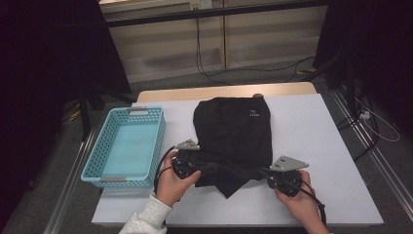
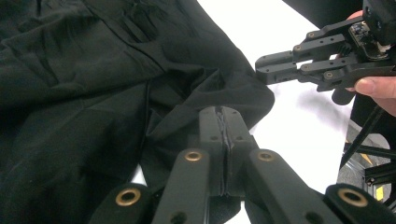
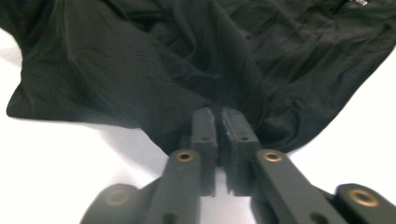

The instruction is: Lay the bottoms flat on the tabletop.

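The near hem of the folded black cloth garment (image 1: 233, 139) is pinched in the closed left tongs (image 2: 223, 122) and in the closed right tongs (image 3: 219, 114), the garment being spread beyond both on the white surface (image 1: 311, 146), the turquoise perforated plastic basket (image 1: 127, 146) left of the left tongs.

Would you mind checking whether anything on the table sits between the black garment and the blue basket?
Nothing visible does: only bare white tabletop separates the black garment from the blue basket at its left.
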`<action>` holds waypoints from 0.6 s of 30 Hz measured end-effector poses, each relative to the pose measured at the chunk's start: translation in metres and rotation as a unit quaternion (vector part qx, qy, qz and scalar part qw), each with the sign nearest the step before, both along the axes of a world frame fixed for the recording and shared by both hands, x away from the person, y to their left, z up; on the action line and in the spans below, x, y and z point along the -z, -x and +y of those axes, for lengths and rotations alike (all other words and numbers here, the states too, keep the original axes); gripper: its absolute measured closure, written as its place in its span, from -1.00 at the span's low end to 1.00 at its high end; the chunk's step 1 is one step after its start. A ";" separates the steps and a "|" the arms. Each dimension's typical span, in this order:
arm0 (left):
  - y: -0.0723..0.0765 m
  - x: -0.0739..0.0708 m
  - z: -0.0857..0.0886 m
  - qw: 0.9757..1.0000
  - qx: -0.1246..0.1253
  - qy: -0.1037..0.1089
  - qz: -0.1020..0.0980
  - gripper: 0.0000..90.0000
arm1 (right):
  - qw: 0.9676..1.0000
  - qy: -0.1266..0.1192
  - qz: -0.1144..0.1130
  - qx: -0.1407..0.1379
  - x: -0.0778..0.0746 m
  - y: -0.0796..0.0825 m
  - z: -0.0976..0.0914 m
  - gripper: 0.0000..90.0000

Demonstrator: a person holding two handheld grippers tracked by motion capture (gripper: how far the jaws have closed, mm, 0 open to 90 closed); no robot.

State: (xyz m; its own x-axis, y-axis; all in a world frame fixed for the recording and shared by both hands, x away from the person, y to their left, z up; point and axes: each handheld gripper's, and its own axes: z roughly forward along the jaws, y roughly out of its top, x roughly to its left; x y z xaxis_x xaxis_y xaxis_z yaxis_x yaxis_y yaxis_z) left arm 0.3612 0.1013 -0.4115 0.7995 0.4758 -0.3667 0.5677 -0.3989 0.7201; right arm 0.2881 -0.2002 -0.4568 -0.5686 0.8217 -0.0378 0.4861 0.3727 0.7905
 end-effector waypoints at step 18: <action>0.000 0.000 0.001 1.000 0.000 -0.001 -0.001 0.98 | 1.000 0.019 0.005 -0.014 0.006 0.002 0.014 0.15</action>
